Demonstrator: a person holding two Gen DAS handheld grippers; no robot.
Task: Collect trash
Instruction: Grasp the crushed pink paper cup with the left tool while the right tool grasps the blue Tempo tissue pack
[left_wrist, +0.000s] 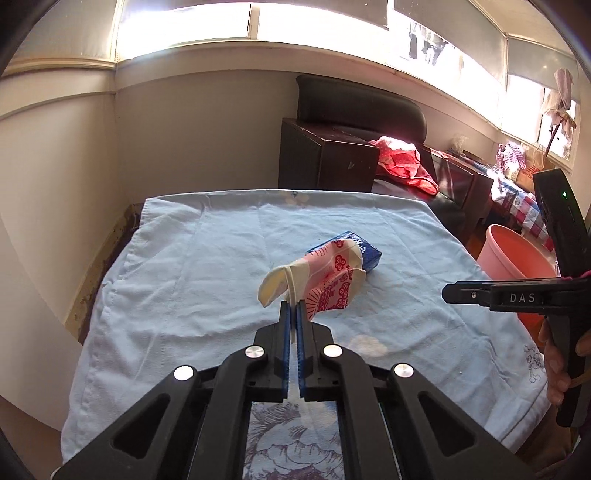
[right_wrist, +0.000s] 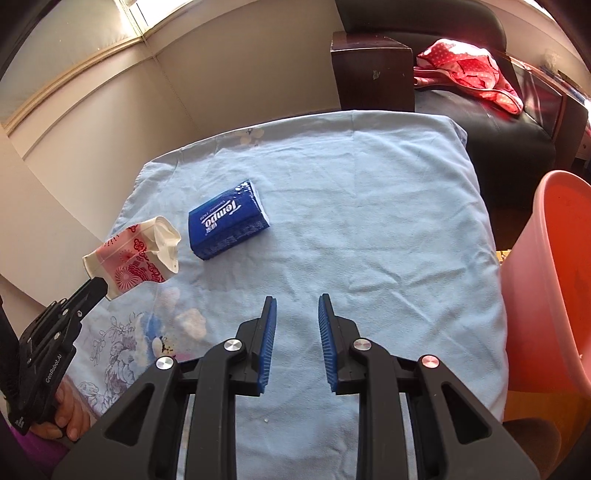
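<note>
Left gripper (left_wrist: 294, 303) jaws pinch a crushed paper cup (left_wrist: 317, 282), white with pink-red floral print, lifted above the blue cloth (left_wrist: 184, 266). Right gripper (right_wrist: 297, 301) jaws spread, holding nothing. Blue tissue pack (right_wrist: 228, 219) just beyond cup; pink bin (right_wrist: 554, 280) right.

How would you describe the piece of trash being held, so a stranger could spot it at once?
Start at the table under the light blue cloth. At its left side, the left gripper pinches a crumpled paper cup above it. Unlike the dark blue tissue pack nearby, it is white with red patterns.
</note>
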